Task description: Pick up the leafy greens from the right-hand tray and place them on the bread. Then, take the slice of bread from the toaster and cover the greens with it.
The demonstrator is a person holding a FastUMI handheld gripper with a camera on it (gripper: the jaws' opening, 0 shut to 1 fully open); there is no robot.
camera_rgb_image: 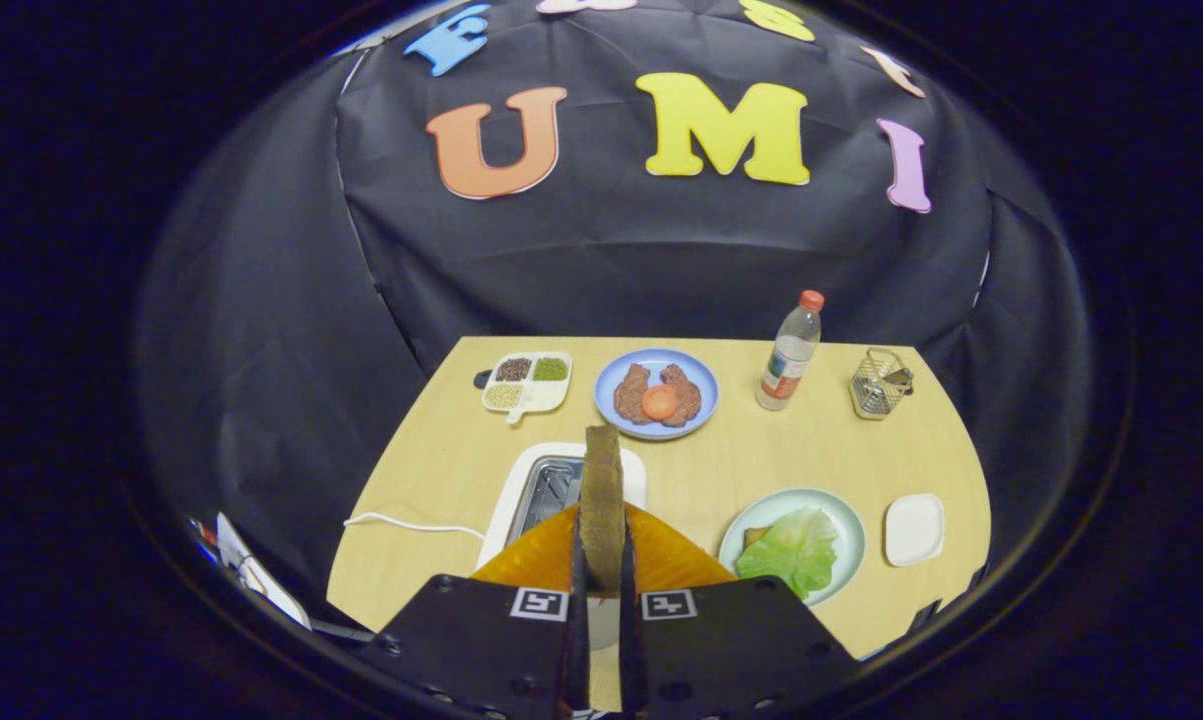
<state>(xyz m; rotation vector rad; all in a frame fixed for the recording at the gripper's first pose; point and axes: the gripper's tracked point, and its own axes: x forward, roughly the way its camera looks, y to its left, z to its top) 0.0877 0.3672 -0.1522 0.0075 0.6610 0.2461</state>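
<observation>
Fingers: the gripper (601, 590) is pinching the slice of bread (602, 505) edge-on, both fingers pressing on its two flat faces at the lower end.
Bread slice: it is standing upright between the fingers and reaching out at 12 o'clock beyond their tips; its brown crust edge is facing the camera, looking rough and dark, with the top end squared off.
Toaster: the white toaster (521, 500) is sitting directly under and behind the held slice, its metal slot lying just at 11 o'clock of the fingertips; a white cord (401, 523) is trailing away from it at 9 o'clock across the wooden table (431, 470).
Greens: the leafy greens (793, 552) are lying at 3 o'clock of the fingertips on a pale green plate (849, 520), light green and crinkled, covering a bread piece whose tan corner is peeking out at the leaf's near-left side.
White dish: a small white tray (914, 529) is sitting just beyond that plate, further toward 3 o'clock.
Far row: at 12 o'clock a blue plate (657, 361) is carrying brownish food with a red round piece; at 11 o'clock a divided tray (526, 382) is holding grains; at 1 o'clock a bottle (790, 352) is standing upright, and a wire basket (879, 381) is sitting at 2 o'clock.
</observation>
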